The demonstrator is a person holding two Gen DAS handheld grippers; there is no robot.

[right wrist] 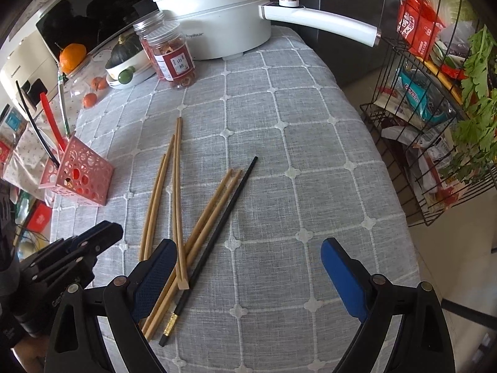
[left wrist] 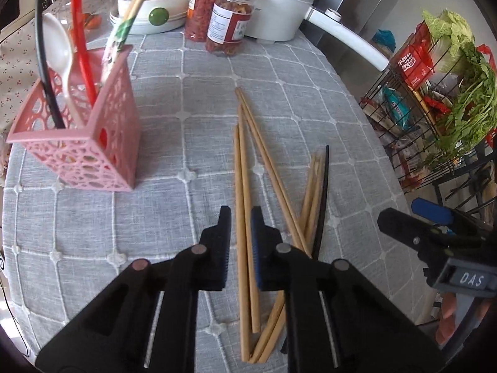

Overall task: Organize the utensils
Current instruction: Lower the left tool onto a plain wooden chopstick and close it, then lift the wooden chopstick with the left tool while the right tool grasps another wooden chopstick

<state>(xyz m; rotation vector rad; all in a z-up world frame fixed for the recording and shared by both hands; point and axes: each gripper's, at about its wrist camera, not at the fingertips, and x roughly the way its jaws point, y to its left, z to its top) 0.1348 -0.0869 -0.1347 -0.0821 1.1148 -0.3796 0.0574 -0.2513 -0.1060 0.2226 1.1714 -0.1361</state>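
Grey quilted table cloth (right wrist: 310,155) across both views, with a white pot (right wrist: 217,15) at the far edge, well apart from the work. Standing upright near the left edge, a pink basket (left wrist: 102,143), already holding a white spoon (left wrist: 59,46) and a red handle (left wrist: 82,46) among other long pieces. Lying loose mid-cloth, right of the basket and well apart from it: wooden chopsticks (left wrist: 245,161) in a crossed fan, with one black chopstick (right wrist: 223,217) just beside them.

Judged as the step in hand: picking up a pair of wooden sticks for the basket. Left gripper (left wrist: 240,214) pointing down over that pair, fingers drawn close with both sticks between them. A thin strip of cloth visible beside the left pad, so impossible to tell whether pinching or just short of it. Right gripper (right wrist: 248,245) over the near ends of the fan, fingers spread wide, nothing between the pads.

To do it well: squeeze both sticks evenly, away from the crossing, to avoid one rolling out. Lift straight up clear of the other sticks before swinging towards the basket. Tip the pair upright and lower it into free space there without knocking the thin wall. Keep the right gripper back, or ready to steady the basket
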